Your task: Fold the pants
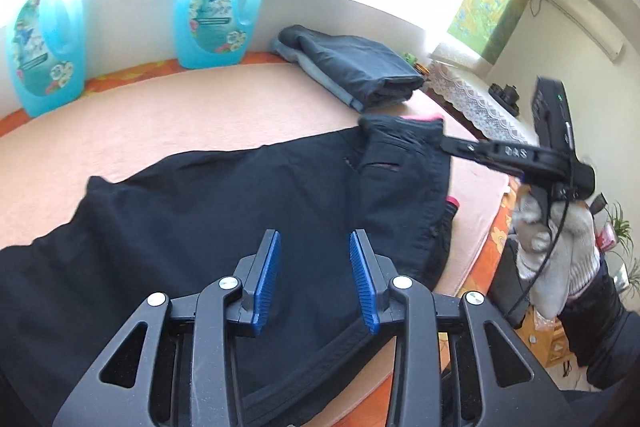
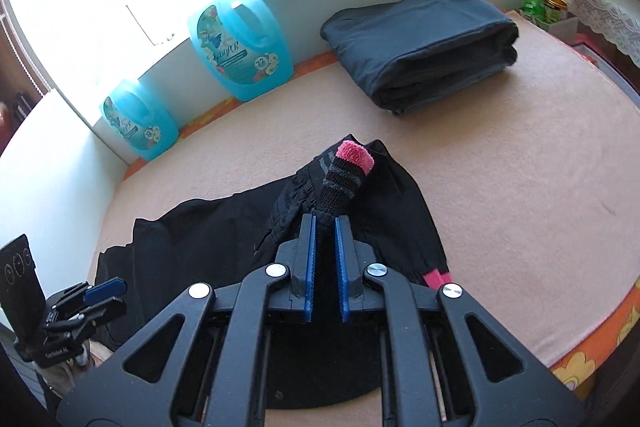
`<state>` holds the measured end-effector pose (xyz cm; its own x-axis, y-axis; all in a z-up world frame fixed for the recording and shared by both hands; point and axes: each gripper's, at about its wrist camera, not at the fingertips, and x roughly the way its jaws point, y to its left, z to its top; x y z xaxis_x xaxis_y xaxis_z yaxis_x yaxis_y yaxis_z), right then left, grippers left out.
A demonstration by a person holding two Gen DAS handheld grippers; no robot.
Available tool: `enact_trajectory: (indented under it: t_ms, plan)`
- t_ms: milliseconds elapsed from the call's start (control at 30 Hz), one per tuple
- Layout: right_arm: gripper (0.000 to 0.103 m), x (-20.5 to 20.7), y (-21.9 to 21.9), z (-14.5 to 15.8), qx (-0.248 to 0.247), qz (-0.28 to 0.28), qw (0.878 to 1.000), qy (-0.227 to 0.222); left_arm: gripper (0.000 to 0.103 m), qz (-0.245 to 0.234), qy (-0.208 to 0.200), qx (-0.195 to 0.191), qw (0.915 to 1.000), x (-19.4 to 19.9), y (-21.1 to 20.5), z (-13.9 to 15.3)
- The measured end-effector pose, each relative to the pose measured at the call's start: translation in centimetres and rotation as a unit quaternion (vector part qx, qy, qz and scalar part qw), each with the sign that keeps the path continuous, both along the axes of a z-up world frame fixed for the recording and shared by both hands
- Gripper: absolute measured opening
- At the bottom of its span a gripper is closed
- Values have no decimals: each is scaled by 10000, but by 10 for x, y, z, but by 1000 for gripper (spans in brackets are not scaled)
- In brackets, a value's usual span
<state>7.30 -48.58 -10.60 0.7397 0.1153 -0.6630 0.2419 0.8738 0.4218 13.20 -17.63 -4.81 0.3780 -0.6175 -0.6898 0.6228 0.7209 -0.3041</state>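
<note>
Black pants (image 1: 208, 211) with a pink-trimmed waistband lie spread on the peach table cover. My left gripper (image 1: 314, 239) is open and empty, hovering above the middle of the pants. My right gripper (image 2: 325, 221) is shut on the pants' waistband (image 2: 344, 171), a black and pink elastic piece sticking up between its blue pads (image 2: 310, 259). In the left wrist view the right gripper (image 1: 404, 129) reaches in from the right and holds the waistband at the pants' far right end. The left gripper (image 2: 106, 291) also shows at the lower left of the right wrist view.
A stack of folded dark pants (image 2: 424, 43) (image 1: 356, 67) sits at the back of the table. Two blue detergent jugs (image 1: 216, 15) (image 1: 44, 55) stand along the white wall. The table edge (image 1: 492, 227) drops off on the right, by a lace-covered shelf (image 1: 472, 95).
</note>
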Motion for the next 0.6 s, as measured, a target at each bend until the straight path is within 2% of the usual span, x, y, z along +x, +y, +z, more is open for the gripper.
enact_trajectory:
  t_ms: [67, 133, 300, 400, 500, 600]
  plan:
    - [10, -21, -6, -14, 186, -234, 9995, -49, 35, 293, -47, 115, 9995, 2, 21, -4]
    - [10, -37, -12, -30, 446, -395, 9982, -36, 35, 584, 89, 193, 9981, 8, 42, -14]
    - [9, -47, -22, -63, 787, -580, 9950, 181, 35, 1245, 404, 492, 9902, 11, 92, -39]
    - [9, -51, -21, -60, 888, -574, 9944, 83, 35, 1555, 485, 668, 9844, 4, 119, -50]
    - [9, -58, -15, -47, 935, -492, 9944, -105, 35, 1868, 607, 607, 9786, 2, 146, -58]
    - [9, -56, -3, -50, 518, -213, 9984, 113, 35, 2152, 683, 590, 9724, 1, 171, -67]
